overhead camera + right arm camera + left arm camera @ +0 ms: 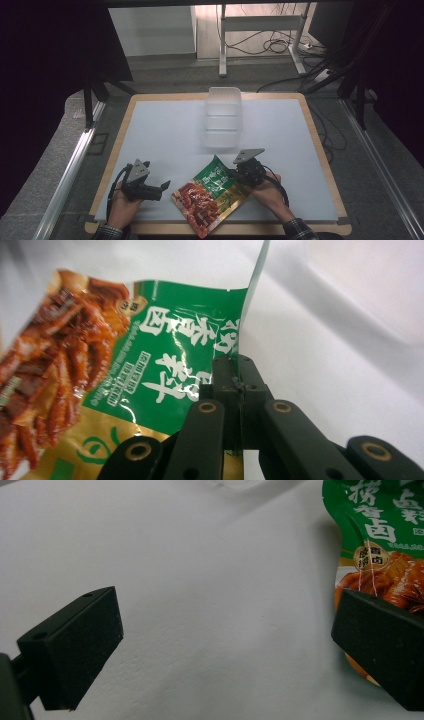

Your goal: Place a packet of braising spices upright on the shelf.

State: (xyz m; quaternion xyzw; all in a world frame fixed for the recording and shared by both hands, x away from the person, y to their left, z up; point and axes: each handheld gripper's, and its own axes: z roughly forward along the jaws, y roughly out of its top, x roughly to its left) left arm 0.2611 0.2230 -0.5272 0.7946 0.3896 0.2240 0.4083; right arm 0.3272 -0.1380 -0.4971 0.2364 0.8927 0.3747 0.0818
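At the near edge of the table (pixel 150 107), two hands come in from below, each with a tool. The left tool (pixel 164 187) lies low at the near left, its jaws spread wide with nothing between them — in the left gripper view the bare white top shows between the two black pads (pixel 80 645), and the pouch (pixel 380 535) sits just past the right-hand pad.

That pouch (pixel 212 195) — green at its far end, red and gold nearer, printed with a picture of glazed meat — lies near the middle of the near edge, tilted, its near corner reaching the table's wooden rim. The right tool (pixel 235 176) is at its right edge, with the grey plate on top of it. In the right gripper view its jaws are clenched on a thin upright fold of the pouch's (pixel 150 365) green edge, and the film rises straight up out of them.

Farther off, at the middle of the far side, stands a clear box (pixel 222 117), well apart from pouch and tools. Beyond the table are the floor, cables and a metal frame.
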